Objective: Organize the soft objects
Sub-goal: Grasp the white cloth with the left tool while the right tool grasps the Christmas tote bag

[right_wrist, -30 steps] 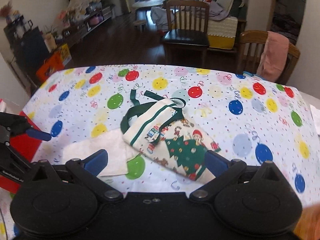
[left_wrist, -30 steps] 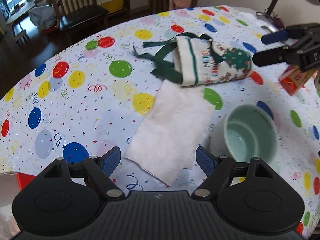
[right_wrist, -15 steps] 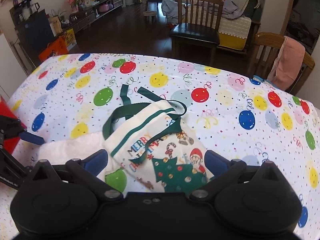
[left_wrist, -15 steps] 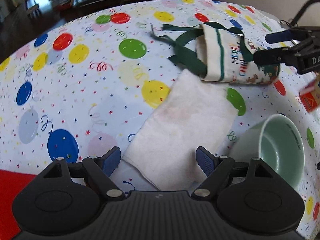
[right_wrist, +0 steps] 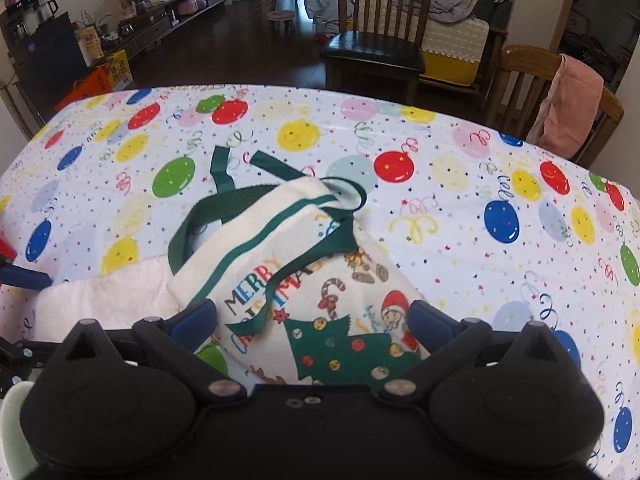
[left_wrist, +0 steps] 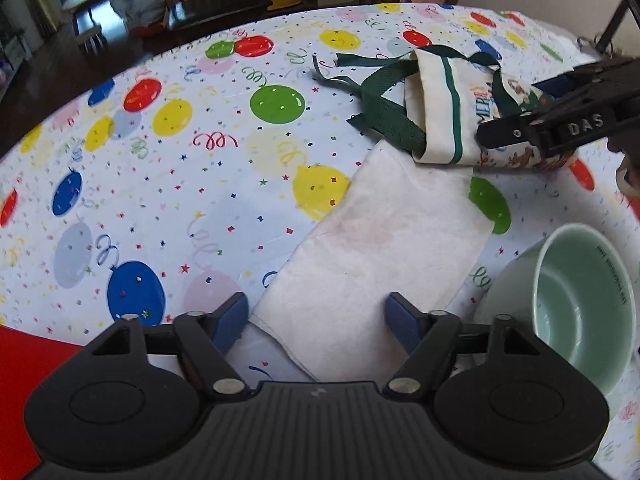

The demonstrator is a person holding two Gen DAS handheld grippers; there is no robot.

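Left wrist view: the left gripper (left_wrist: 318,322) straddles the near end of a flat, nappy white rectangular cloth (left_wrist: 372,256); its jaws have just been closing, yet the blue pads stand clear of the fabric, ungrasping. Its near corner disappears under the gripper body. Right of the fingers, a glossy pale green ceramic cup (left_wrist: 568,304) is cut off.

Right wrist view: the right gripper (right_wrist: 314,322) is spread around a cream canvas Christmas bag with green webbing straps (right_wrist: 296,280), pads not visibly pressing. The bag's lower edge is hidden.
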